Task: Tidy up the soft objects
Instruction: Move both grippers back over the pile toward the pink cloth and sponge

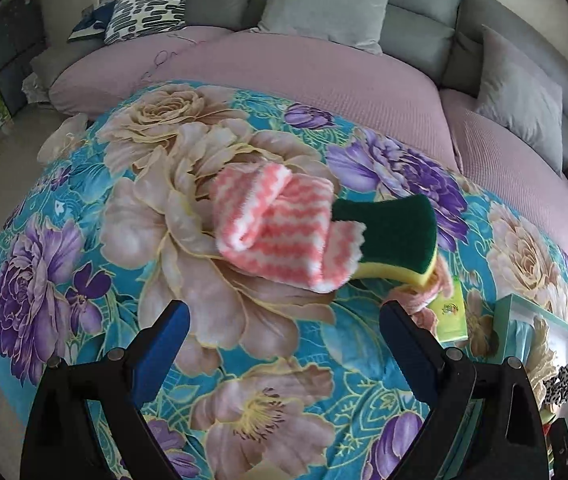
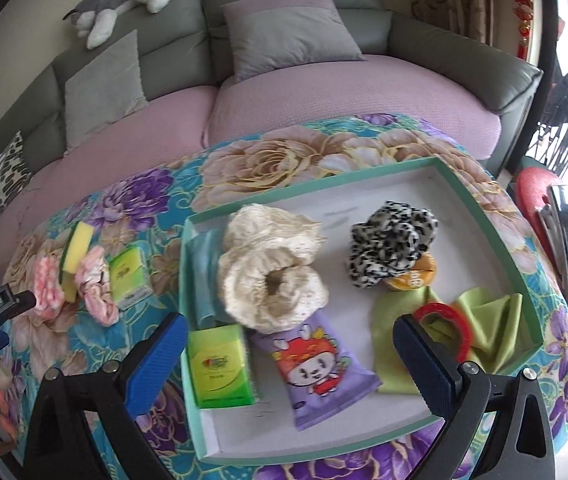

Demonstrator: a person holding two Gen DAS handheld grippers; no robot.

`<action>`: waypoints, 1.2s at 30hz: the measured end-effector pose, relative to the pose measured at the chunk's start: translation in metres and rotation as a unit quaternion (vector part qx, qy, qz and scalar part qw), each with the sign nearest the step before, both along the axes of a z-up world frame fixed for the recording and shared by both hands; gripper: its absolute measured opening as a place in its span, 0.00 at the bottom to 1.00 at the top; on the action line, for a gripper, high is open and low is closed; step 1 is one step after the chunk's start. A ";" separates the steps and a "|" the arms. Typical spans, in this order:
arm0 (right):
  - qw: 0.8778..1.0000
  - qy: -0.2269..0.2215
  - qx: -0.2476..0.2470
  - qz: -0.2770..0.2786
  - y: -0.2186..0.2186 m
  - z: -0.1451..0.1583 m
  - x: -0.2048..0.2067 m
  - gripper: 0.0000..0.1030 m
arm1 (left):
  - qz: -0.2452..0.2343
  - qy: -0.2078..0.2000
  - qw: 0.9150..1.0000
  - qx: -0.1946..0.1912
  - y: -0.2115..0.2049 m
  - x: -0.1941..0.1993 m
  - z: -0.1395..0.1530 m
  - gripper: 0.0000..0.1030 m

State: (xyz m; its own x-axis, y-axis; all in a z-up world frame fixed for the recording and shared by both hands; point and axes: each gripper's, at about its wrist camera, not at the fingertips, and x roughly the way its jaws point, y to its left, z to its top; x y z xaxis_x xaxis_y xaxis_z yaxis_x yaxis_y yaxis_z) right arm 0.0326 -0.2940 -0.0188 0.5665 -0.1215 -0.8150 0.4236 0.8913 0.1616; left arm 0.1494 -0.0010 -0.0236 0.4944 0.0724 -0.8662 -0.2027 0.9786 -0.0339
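Note:
A pink and white striped cloth [image 1: 279, 224] lies on the floral blanket [image 1: 123, 240], with a yellow and green sponge [image 1: 396, 236] against its right side. My left gripper [image 1: 284, 320] is open and empty, just short of the cloth. In the right wrist view the sponge [image 2: 77, 254] and cloth [image 2: 49, 292] lie left of a teal tray [image 2: 484, 216]. The tray holds a cream crocheted piece [image 2: 271, 272], a leopard scrunchie [image 2: 388, 244], a green tissue pack [image 2: 219, 364], a purple packet [image 2: 316, 372] and a green cloth [image 2: 484, 320]. My right gripper [image 2: 290, 344] is open and empty above the tray's near side.
A second green tissue pack [image 2: 127, 280] lies between the sponge and the tray. A red ring [image 2: 444, 316] and an orange tin [image 2: 416, 278] sit in the tray. A grey sofa with a pink cover [image 1: 324, 68] and cushions stands behind. A red stool [image 2: 544, 200] is at the right.

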 end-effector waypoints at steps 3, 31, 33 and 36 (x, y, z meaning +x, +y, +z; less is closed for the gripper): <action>1.000 0.001 -0.008 0.020 0.019 0.001 0.007 1.00 | 0.014 -0.005 1.000 0.002 0.012 -0.002 0.003 0.93; 0.994 -0.014 0.000 0.105 0.096 0.005 0.087 1.00 | 0.047 -0.021 0.996 -0.078 0.082 0.034 -0.019 0.93; 0.993 -0.016 0.005 0.114 0.102 0.004 0.096 1.00 | 0.048 -0.018 0.994 -0.096 0.085 0.039 -0.023 0.93; 0.991 -0.020 0.007 0.130 0.112 0.003 0.110 1.00 | 0.058 -0.013 0.993 -0.099 0.088 0.045 -0.030 0.93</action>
State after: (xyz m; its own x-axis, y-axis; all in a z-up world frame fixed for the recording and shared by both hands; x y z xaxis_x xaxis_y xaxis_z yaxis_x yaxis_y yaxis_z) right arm 0.1428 -0.1819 -0.0161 0.6097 0.0434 -0.7914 0.1737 0.9669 0.1869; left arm 0.1940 0.0870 -0.0537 0.5157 -0.0413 -0.8558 -0.3093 0.9225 -0.2309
